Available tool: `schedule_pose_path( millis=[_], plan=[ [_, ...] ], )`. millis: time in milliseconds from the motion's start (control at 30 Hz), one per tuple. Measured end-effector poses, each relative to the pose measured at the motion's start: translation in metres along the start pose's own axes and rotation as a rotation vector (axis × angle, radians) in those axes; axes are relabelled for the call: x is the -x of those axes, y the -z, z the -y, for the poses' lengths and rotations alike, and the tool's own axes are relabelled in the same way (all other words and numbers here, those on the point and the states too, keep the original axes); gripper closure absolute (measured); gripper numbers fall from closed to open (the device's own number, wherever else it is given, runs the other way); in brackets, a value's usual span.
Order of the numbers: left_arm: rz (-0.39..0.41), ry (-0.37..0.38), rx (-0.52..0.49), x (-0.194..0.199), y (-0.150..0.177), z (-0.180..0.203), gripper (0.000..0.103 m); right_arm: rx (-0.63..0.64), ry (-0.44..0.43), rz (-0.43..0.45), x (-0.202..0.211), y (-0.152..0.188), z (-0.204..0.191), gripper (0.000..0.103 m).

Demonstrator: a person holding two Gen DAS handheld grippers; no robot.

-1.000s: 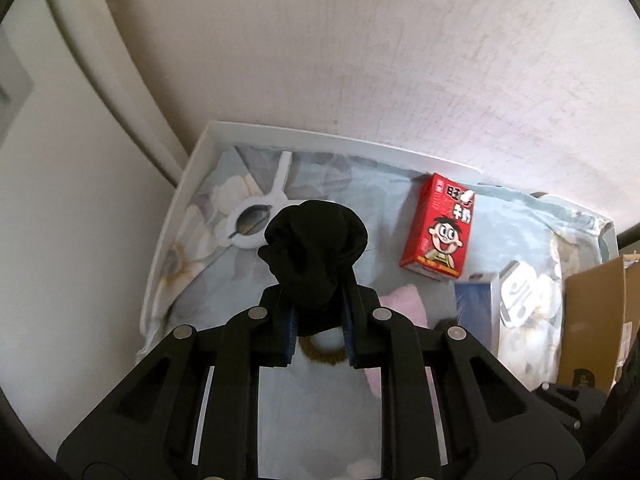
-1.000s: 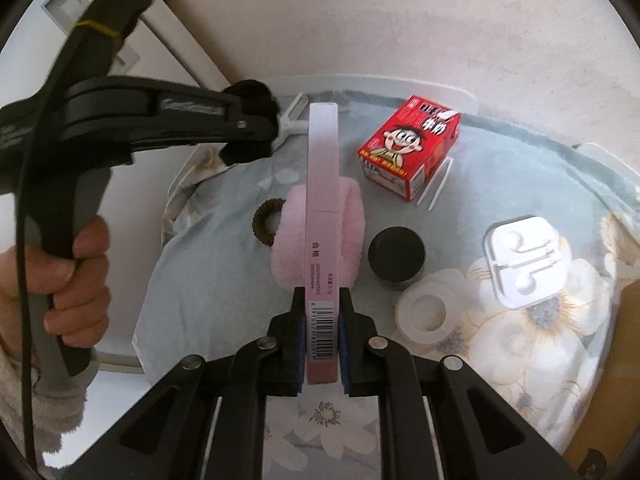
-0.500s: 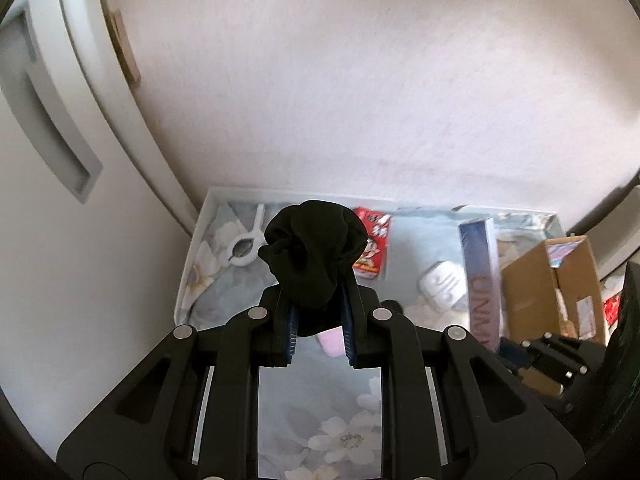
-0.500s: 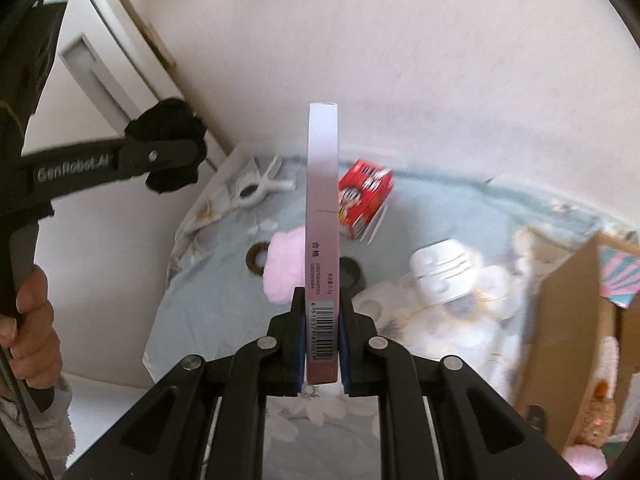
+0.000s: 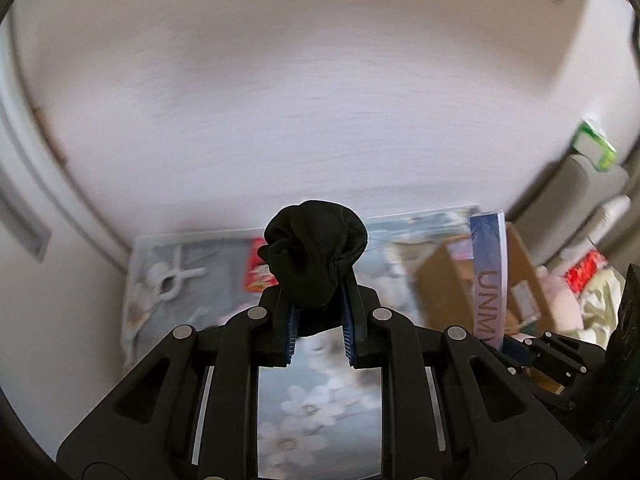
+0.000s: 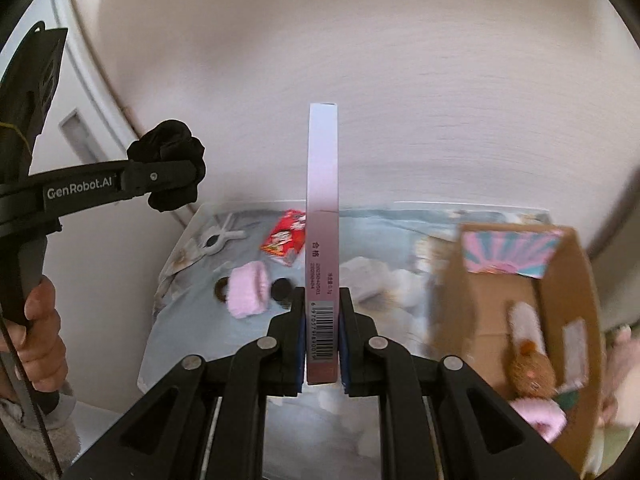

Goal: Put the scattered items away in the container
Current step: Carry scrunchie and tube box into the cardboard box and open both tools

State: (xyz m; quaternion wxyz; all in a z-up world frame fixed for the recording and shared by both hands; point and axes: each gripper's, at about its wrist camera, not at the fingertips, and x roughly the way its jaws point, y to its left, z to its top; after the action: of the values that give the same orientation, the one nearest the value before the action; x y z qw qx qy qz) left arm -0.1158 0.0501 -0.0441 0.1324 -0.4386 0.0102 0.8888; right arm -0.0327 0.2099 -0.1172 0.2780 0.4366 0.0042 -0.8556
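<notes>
My left gripper (image 5: 319, 300) is shut on a bunched black cloth (image 5: 316, 252), held high above the floral-covered table (image 5: 316, 404). The same black cloth (image 6: 170, 168) shows in the right wrist view at upper left, above the table's left end. My right gripper (image 6: 322, 320) is shut on a thin flat box (image 6: 323, 208) standing on edge, with a barcode near the pads. That flat box (image 5: 490, 276) appears at the right in the left wrist view, over the open cardboard box (image 5: 452, 280). The cardboard box (image 6: 516, 308) sits at the table's right, holding a brown plush toy (image 6: 532, 368) and pink items.
On the table lie a red drink carton (image 6: 285, 236), a white clip (image 6: 218, 238), a pink fluffy band (image 6: 248, 290), a brown hair tie (image 6: 221, 290), a small black jar (image 6: 282, 289) and white plastic pieces (image 6: 372, 276). A wall rises behind; a hand (image 6: 36, 340) grips the left handle.
Both grippers have risen and pulled back from the table with their loads, so the items look smaller. The cardboard box has come into view at the right.
</notes>
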Motion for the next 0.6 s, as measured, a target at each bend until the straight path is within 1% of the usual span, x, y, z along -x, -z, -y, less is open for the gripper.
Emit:
schedule_pose_path(
  millis=[100,133,300,333,367,433,567,600],
  plan=[
    [-0.012,0.061,-0.045,-0.009,-0.011,0.023,0.087,-0.051,0.045,0.035,0.021,0.007,0.022,0.090],
    [-0.018,0.081,-0.063,-0.017,-0.015,0.038,0.087,-0.077,0.067,0.046,0.029,0.010,0.032,0.090],
    [-0.043,0.158,-0.151,-0.042,-0.001,0.095,0.086,-0.177,0.152,0.068,0.056,0.027,0.072,0.090],
    [-0.053,0.171,-0.172,-0.048,0.001,0.106,0.086,-0.198,0.165,0.069,0.061,0.031,0.080,0.090],
    [-0.061,0.183,-0.185,-0.044,0.000,0.123,0.086,-0.217,0.182,0.068,0.066,0.037,0.088,0.090],
    [-0.080,0.215,-0.213,-0.055,0.004,0.144,0.086,-0.246,0.212,0.065,0.073,0.047,0.102,0.090],
    [-0.133,0.249,-0.269,-0.077,0.014,0.188,0.086,-0.285,0.263,0.031,0.078,0.068,0.122,0.090],
    [-0.148,0.254,-0.278,-0.083,0.018,0.198,0.086,-0.296,0.264,0.020,0.078,0.073,0.126,0.090]
  ],
)
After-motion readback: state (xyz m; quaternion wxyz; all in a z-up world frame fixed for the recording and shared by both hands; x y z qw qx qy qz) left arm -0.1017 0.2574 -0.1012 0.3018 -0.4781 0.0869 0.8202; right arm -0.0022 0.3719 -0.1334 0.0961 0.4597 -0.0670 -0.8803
